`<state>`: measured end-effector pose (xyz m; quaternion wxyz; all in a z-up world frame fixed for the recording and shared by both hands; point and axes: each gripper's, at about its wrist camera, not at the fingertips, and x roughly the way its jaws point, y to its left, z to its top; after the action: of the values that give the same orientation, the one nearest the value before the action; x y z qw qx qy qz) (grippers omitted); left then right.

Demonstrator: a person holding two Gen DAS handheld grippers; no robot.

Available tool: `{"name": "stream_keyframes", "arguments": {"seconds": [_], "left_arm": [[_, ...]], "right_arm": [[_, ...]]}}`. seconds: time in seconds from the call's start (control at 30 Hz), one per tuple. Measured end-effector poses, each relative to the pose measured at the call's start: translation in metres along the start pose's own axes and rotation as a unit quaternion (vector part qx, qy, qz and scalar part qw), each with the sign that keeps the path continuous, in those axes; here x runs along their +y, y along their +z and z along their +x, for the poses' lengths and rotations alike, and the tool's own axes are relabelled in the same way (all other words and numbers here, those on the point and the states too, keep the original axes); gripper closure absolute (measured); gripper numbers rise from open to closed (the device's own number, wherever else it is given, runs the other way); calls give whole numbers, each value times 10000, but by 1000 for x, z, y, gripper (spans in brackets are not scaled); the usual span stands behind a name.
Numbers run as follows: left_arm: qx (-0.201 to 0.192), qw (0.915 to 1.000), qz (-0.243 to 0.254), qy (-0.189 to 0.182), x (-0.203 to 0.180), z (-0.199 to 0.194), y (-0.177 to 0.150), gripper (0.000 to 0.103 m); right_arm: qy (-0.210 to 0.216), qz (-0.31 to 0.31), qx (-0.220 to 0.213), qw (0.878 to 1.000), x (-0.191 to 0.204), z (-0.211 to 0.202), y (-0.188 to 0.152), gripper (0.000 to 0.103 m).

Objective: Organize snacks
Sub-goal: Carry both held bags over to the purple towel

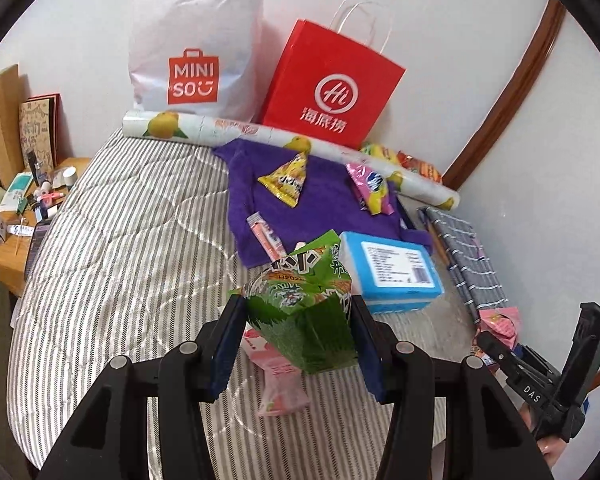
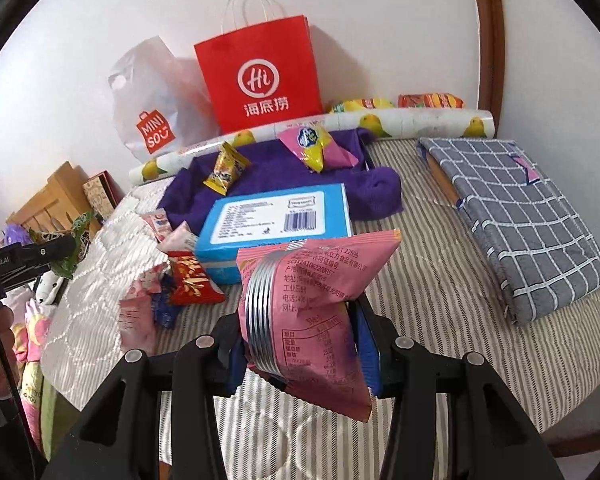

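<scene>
My left gripper is shut on a green snack packet and holds it above the striped bed; it also shows at the left of the right wrist view. My right gripper is shut on a pink snack packet, lifted above the bed; that gripper shows at the lower right of the left wrist view. A purple towel near the wall carries a yellow triangular packet and a pink-yellow packet. A blue box lies in front of the towel.
A red paper bag and a white Miniso bag lean on the wall behind a lemon-print roll. Loose red and pink packets lie left of the box. A grey checked bundle is at the right. A cluttered wooden table stands left.
</scene>
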<state>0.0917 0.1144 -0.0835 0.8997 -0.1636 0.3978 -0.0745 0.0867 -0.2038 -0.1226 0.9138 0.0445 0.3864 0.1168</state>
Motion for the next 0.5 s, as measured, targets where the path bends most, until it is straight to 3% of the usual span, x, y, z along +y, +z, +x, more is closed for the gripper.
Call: {"name": "stream_keyframes", "arguments": {"seconds": [0.5], "left_arm": [[-147,9998,-21,-138,-15,-17,4,53]], "right_arm": [[67,-232,-249,9994,17,-36,23,58]]}}
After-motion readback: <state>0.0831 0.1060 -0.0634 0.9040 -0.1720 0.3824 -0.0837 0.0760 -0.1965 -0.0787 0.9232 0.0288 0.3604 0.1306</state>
